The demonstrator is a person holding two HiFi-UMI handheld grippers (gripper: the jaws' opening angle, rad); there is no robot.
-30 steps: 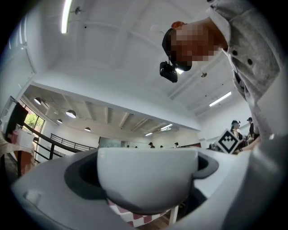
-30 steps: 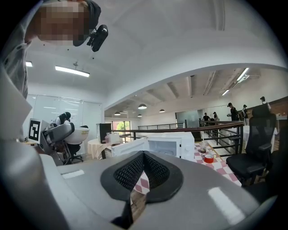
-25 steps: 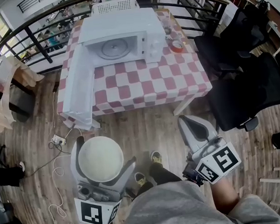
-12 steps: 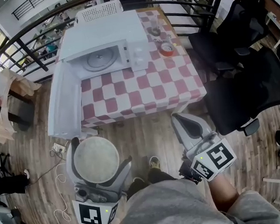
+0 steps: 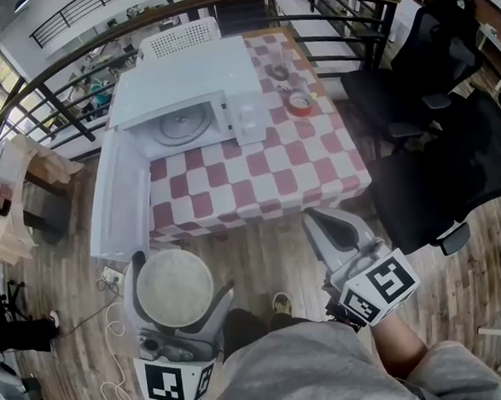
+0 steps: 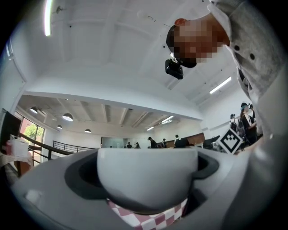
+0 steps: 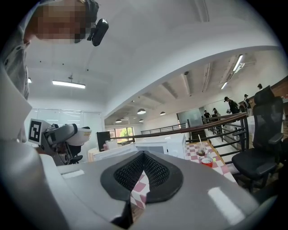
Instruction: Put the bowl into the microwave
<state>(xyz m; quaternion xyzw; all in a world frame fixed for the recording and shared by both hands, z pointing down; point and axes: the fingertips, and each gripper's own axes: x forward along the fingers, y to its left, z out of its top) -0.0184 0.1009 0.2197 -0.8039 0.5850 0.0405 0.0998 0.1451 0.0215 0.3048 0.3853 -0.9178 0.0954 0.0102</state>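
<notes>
Left tongs (image 5: 183, 275) clenched on the sides of the white bowl (image 5: 173, 286), held at lower left of the head view, above the wood floor (image 5: 262, 245) and well short of the table (image 5: 304, 170). Right tongs (image 5: 319, 220) pressed together, nothing between them, lower centre-right. Microwave (image 5: 186, 80) sits at upper left of the table; door (image 5: 118, 204) swung wide, cavity open, turntable (image 5: 177, 127) bare. Judged step: carry phase, bowl gripped but not yet at the oven. Next move calls for closing on the table, lifting the bowl level with the cavity, clearing the door edge, then setting it on the turntable before releasing.
</notes>
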